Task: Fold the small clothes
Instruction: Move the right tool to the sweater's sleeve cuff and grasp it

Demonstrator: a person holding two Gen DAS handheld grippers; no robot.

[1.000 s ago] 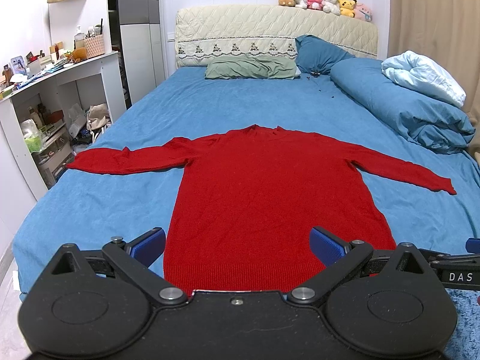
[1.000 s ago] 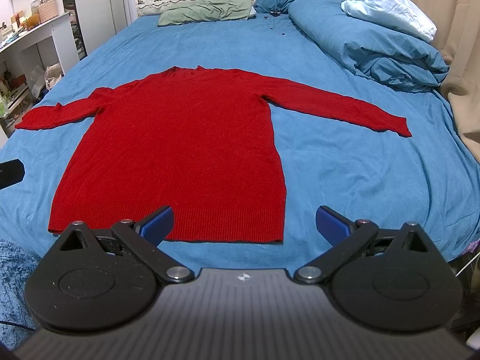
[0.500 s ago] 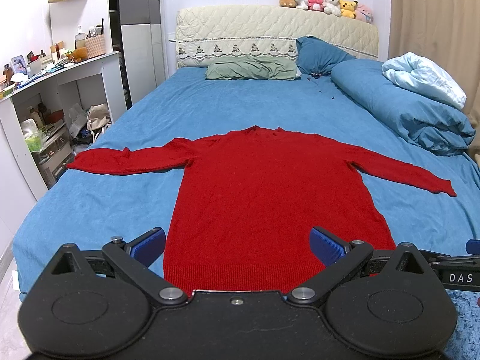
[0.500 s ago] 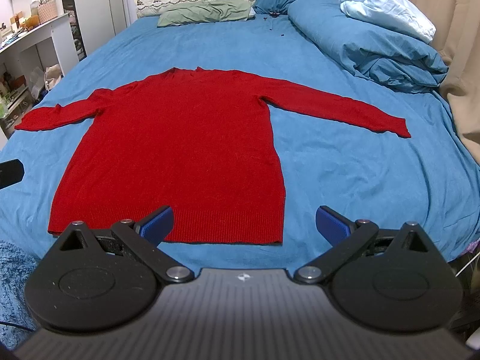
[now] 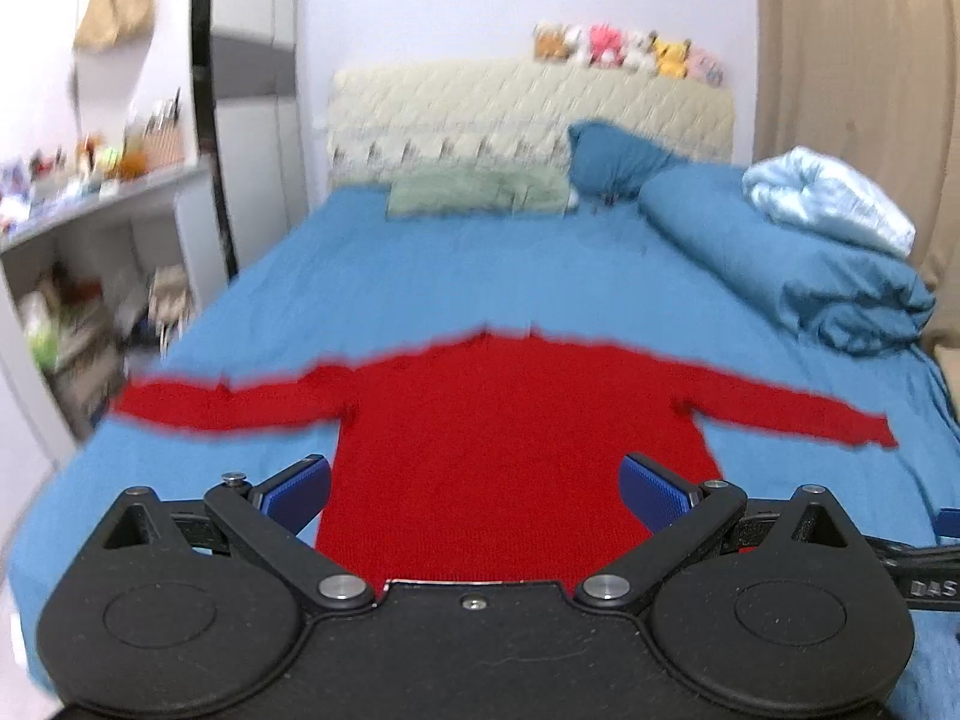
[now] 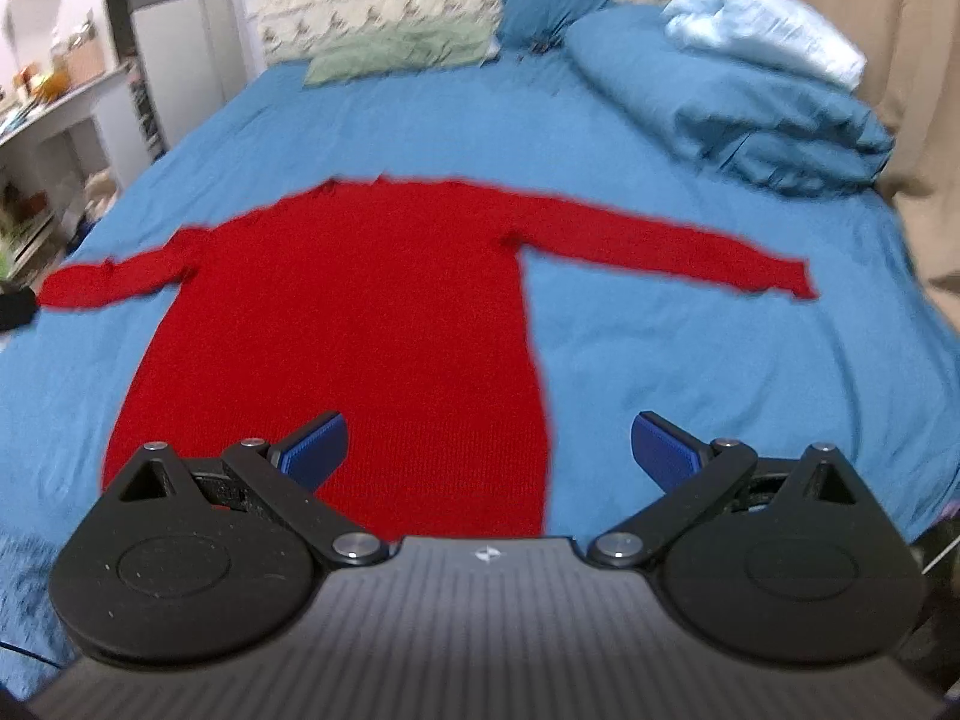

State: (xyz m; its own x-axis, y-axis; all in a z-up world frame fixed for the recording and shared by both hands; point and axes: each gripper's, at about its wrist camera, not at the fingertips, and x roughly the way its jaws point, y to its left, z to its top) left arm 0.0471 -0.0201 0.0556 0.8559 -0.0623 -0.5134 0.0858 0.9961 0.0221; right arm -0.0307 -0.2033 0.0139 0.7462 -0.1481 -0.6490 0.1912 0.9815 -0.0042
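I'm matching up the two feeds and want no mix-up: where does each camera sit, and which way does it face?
Left wrist view: sits behind the open left tongs, near the bed's foot, facing the headboard over the red sweater.
Right wrist view: sits behind the open right tongs, further right, facing the same way; the hem's right corner lies between its fingers.
Shared: sweater, blue bed, green pillow, folded duvet.
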